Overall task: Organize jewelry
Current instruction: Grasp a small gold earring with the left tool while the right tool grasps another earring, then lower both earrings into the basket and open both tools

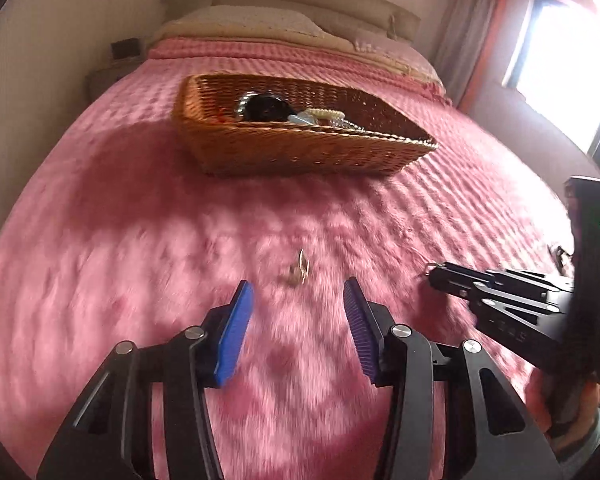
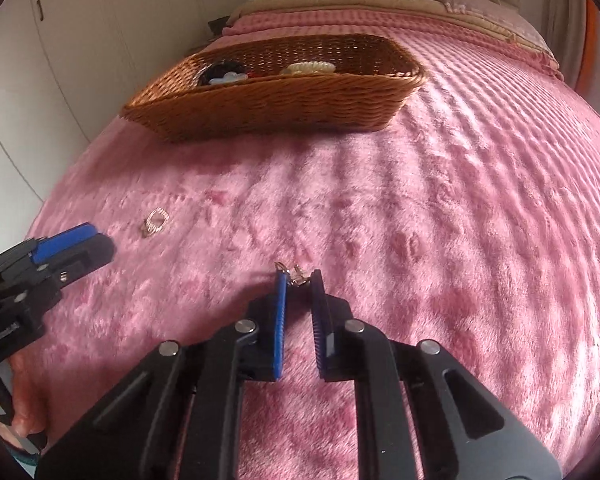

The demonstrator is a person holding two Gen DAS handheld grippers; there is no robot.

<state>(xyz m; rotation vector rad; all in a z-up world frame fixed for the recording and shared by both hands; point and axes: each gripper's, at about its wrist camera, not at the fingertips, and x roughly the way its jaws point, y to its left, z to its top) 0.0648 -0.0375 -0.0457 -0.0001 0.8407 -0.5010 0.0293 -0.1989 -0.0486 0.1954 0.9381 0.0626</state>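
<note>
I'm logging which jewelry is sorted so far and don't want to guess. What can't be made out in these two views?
- Basket contents: in both views the wicker basket near wall hides all but the tops of a dark round item and a cream piece.
- Piece ahead of the left gripper: motion-blurred in the left wrist view.
- Piece at the right gripper tips: too small to identify.

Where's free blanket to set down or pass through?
Free: wide pink blanket right of the right gripper, and the strip before the wicker basket. Crowded: between the grippers, where the left gripper nears a ring; basket's left end.
</note>
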